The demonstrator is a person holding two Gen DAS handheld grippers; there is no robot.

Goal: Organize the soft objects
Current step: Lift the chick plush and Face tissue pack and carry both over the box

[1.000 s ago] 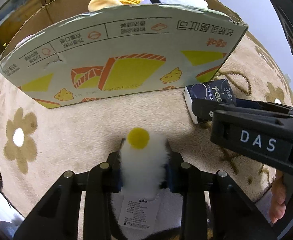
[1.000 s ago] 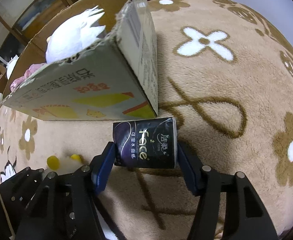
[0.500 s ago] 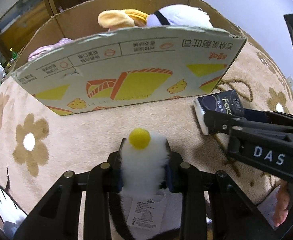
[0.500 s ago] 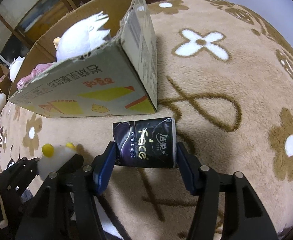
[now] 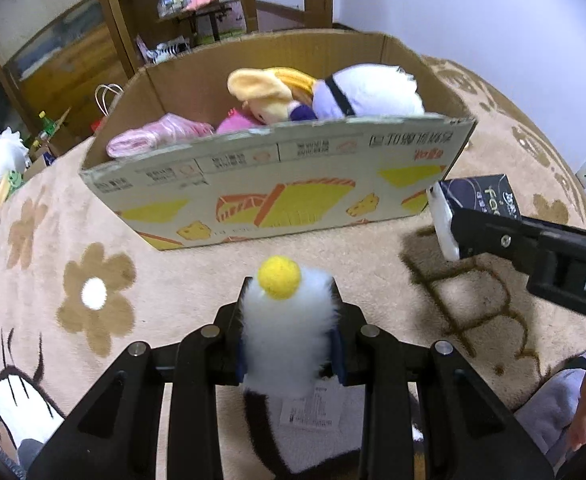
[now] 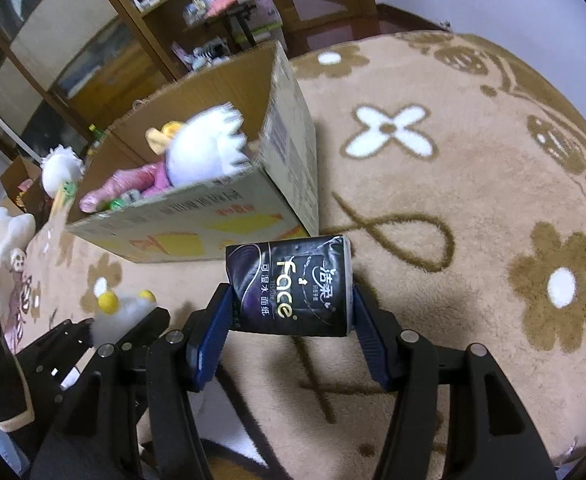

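Fluffy white plush (image 5: pixel 289 340); glossy tissue pack (image 6: pixel 289 285)

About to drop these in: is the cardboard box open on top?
Open. The cardboard box shows no lid or flaps, and plush toys are visible inside.

Carpet (image 6: pixel 473 184): deep plush pile, matt, fuzzy.
Box (image 5: pixel 293 184): corrugated cardboard, raw brown inside, printed matt outer face, top edge torn and ragged.
Plush toy (image 5: pixel 289 340) in left gripper (image 5: pixel 289 344): long fluffy white fur, felt-like yellow pom-pom, paper label with print.
Tissue pack (image 6: pixel 291 284) in right gripper (image 6: pixel 291 320): thin plastic film, glossy, creased, metallic-looking lettering.
Both grippers: black matt plastic bodies, shiny metal screw heads, blue ribbed finger pads (image 6: pixel 213 340).
Toys in box: white plush (image 5: pixel 369 92) smooth short pile; pink item (image 5: pixel 157 140) looks like soft cloth.
Far shelving (image 6: pixel 105 44): varnished wood, semi-gloss.
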